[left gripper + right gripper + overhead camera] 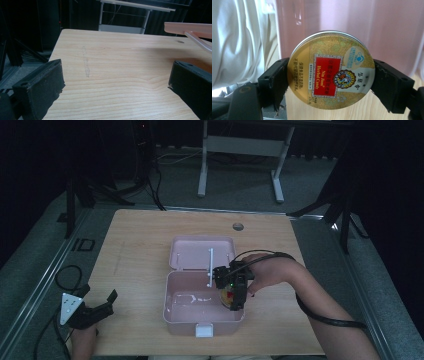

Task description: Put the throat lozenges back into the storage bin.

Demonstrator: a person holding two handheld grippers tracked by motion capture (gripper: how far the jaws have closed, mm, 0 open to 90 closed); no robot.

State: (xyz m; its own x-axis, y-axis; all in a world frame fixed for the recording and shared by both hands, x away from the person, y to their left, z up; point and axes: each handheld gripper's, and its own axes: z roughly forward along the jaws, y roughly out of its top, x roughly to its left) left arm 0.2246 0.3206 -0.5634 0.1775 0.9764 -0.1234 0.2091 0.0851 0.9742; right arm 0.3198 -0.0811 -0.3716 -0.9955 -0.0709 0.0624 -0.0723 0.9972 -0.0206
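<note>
Right claw (329, 75) gripping tin (332, 70), wooden table (135, 245)

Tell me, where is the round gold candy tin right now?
The candy tin sits squeezed between the right gripper's jaws. In the high view it hangs at the right end of the open pink box, near the table's middle.

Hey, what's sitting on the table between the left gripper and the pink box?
Nothing: in the high view, bare wood of the table separates the left gripper from the pink box. The left gripper view shows plain tabletop between its open fingers.
</note>
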